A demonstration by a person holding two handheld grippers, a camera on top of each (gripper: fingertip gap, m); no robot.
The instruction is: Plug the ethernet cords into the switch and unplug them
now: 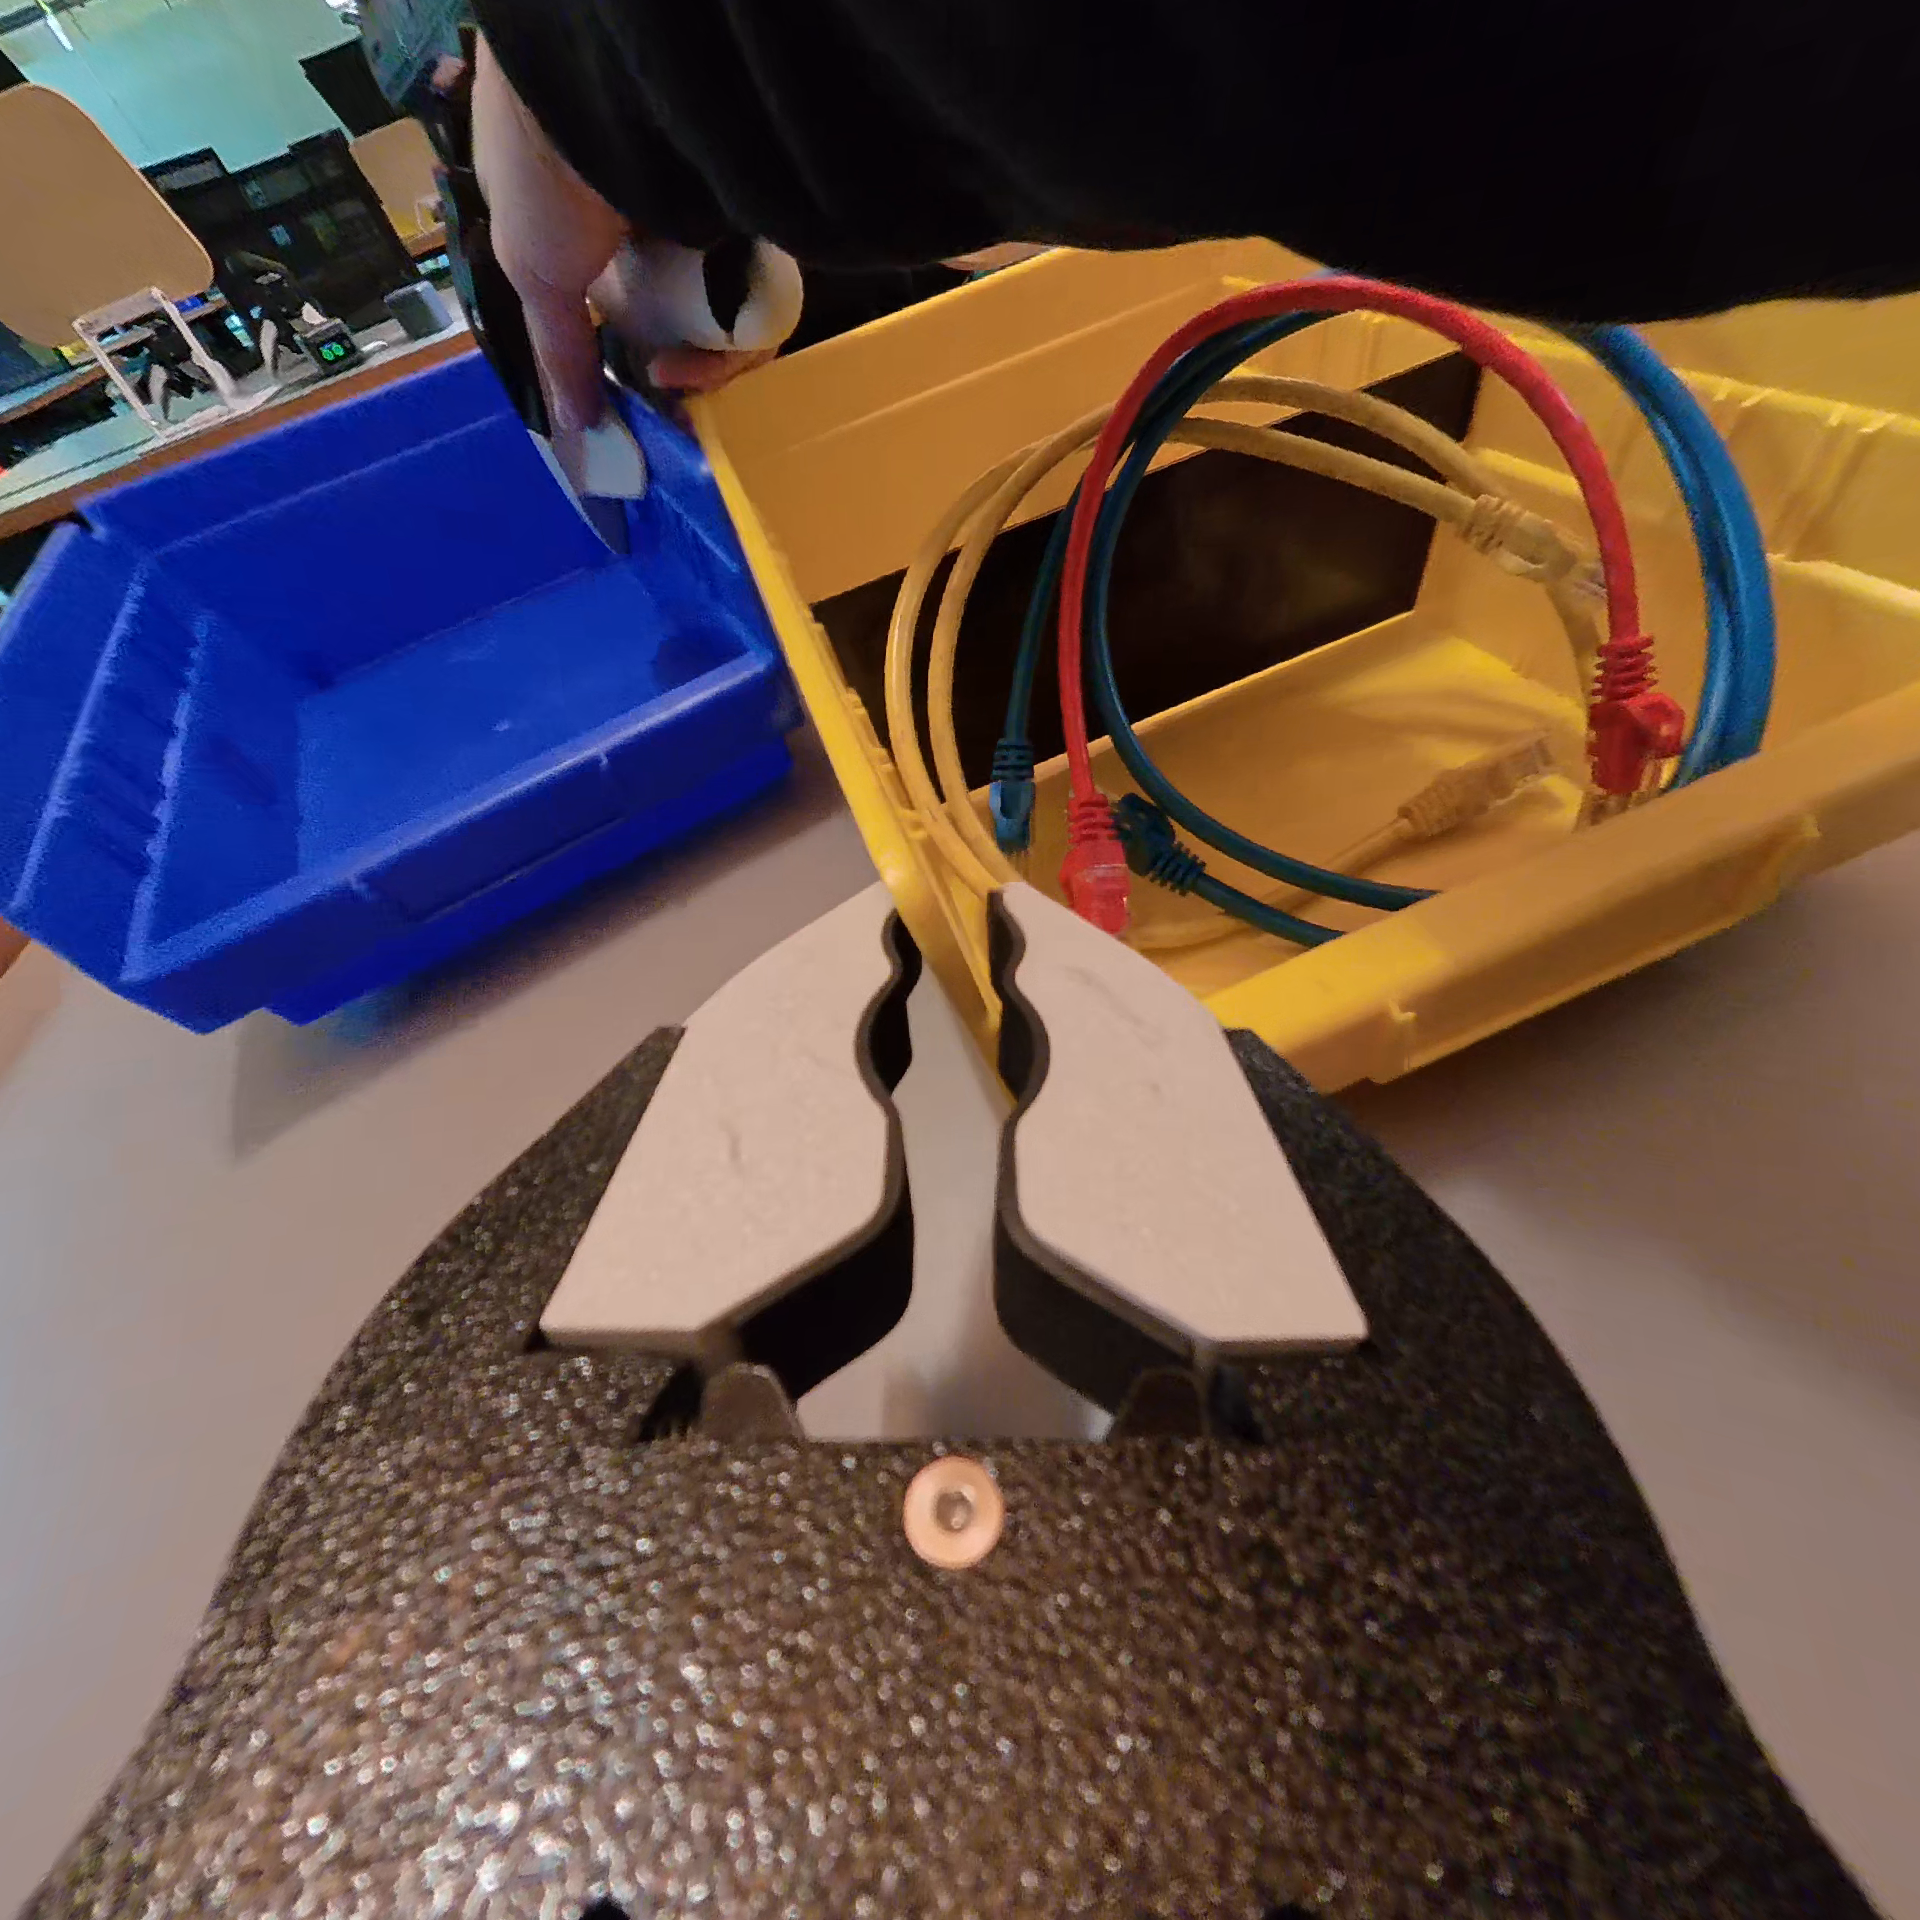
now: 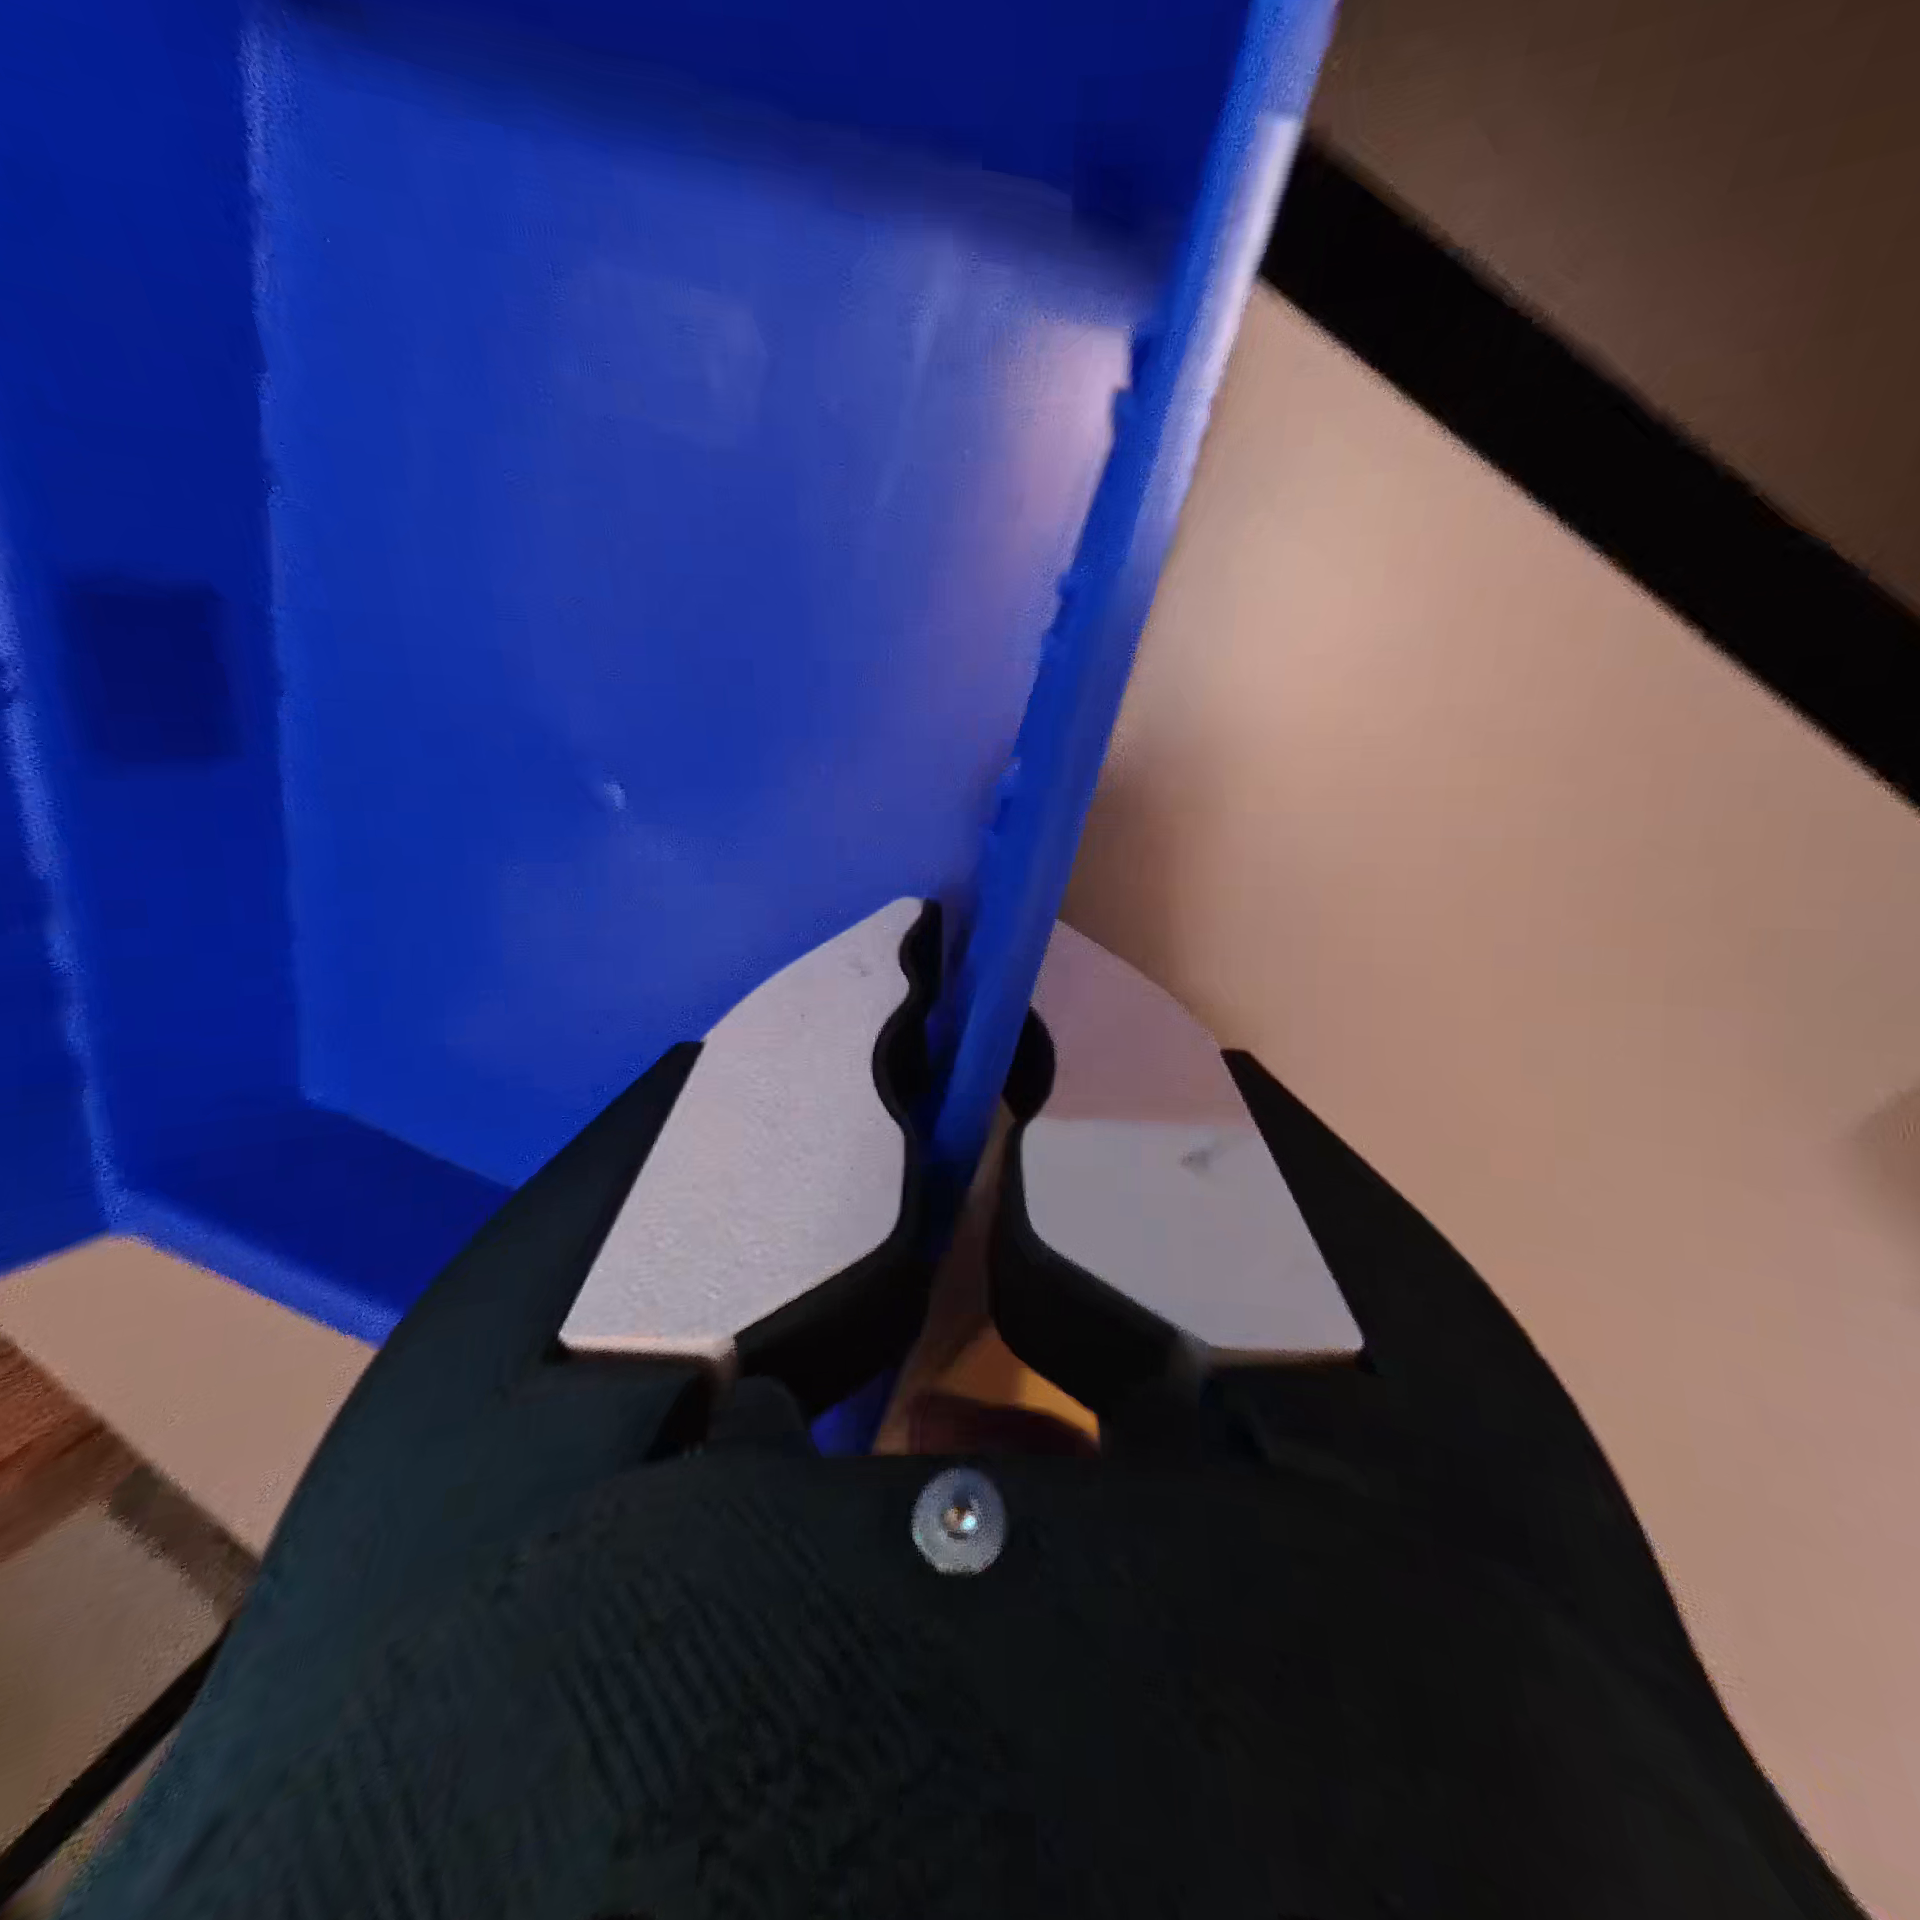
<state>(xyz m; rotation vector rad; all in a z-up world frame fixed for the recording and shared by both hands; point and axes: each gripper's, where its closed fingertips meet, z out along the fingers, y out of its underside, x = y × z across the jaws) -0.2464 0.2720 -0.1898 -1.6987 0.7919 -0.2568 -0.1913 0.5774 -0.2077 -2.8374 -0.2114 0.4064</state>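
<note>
Several ethernet cords lie looped in a yellow bin (image 1: 1507,935): a red one (image 1: 1351,301), a dark teal one (image 1: 1247,873), a light blue one (image 1: 1725,540) and pale yellow ones (image 1: 925,665). No switch is in view. My left gripper (image 1: 951,914) straddles the front edge of the yellow bin's left wall. Its jaws stand narrowly apart, with table showing through the gap. My right gripper (image 2: 971,925) is shut on the side wall (image 2: 1101,623) of an empty blue bin (image 1: 436,707). It also shows in the left wrist view (image 1: 608,488).
A black panel (image 1: 1195,582) stands inside the yellow bin behind the cords. A person's hand (image 1: 540,260) and dark sleeve (image 1: 1247,104) reach across above both bins. The bins sit side by side on a beige table (image 1: 312,1247). Chairs and desks are far behind.
</note>
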